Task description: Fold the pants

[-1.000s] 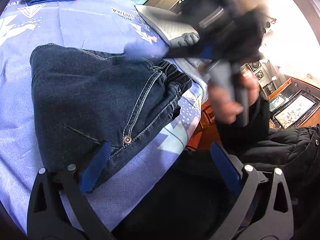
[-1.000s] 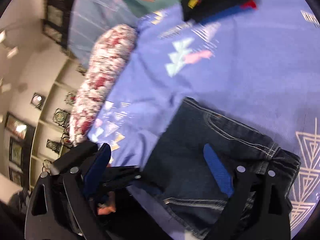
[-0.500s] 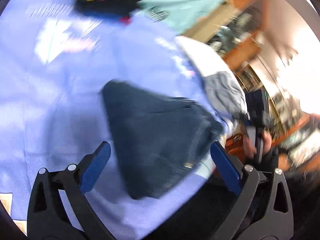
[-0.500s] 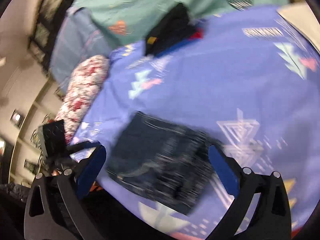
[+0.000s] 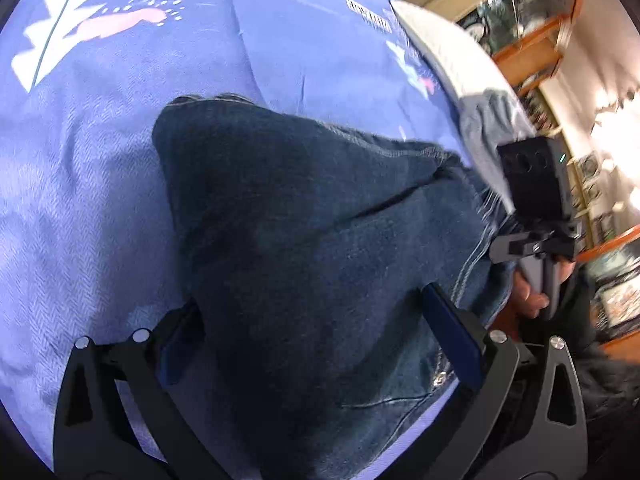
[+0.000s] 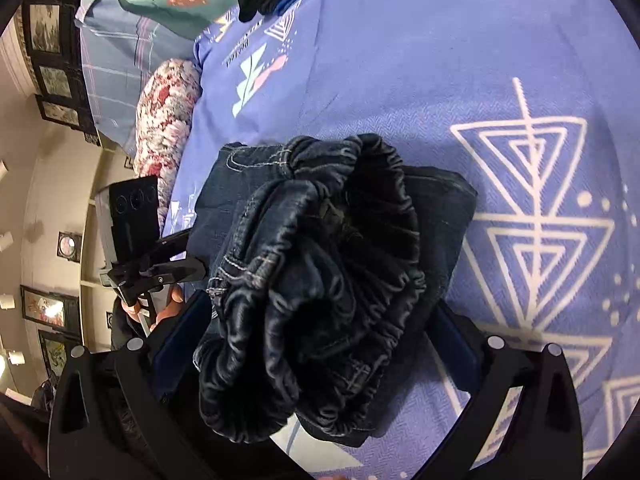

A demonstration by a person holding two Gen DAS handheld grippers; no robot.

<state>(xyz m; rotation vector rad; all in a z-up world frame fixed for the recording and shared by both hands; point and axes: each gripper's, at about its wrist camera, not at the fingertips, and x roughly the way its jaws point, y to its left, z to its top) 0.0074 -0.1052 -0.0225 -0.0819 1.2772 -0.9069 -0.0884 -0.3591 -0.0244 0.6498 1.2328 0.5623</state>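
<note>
In the left wrist view the left gripper [image 5: 316,340] is spread wide on both sides of the folded jeans [image 5: 320,240], which lie on the blue sheet [image 5: 100,160] near the bed edge. In the right wrist view the right gripper [image 6: 312,344] is also spread, around the bunched waistband [image 6: 352,208] end of the jeans [image 6: 320,280], not pinching it.

Home bedroom: bed sheet [image 6: 420,60], floral pillow [image 6: 168,112], framed pictures [image 6: 48,80]
</note>
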